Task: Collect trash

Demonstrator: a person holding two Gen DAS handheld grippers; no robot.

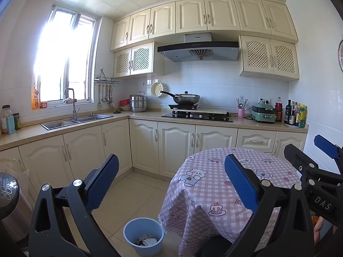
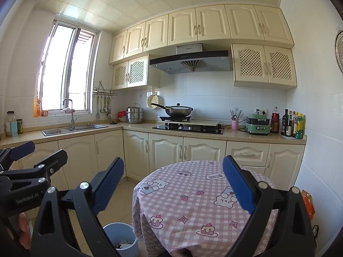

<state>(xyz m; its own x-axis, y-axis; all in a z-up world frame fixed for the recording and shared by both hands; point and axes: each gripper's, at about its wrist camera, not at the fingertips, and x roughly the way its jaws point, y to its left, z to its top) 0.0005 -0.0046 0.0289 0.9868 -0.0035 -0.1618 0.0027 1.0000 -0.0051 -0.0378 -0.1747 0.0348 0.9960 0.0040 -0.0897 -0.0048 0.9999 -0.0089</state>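
Overall, one blue bin [image 1: 143, 234] holds trash beside one round table [image 1: 214, 203].

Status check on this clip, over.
Left gripper open, right gripper open, both empty. Blue bin on floor beside table, trash inside. Path clear.

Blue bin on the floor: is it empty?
No, the blue bin beside the round table already holds crumpled white and dark scraps at its bottom, seen in the left wrist view.

Sunlight floods a window [image 1: 64, 57] above the sink [image 1: 75, 121] in a cream-cabinet kitchen [image 1: 193, 15]; a beige worktop [image 1: 137, 115] wraps white-tiled walls [image 1: 214, 83] over pale floor tiles [image 1: 133, 194].
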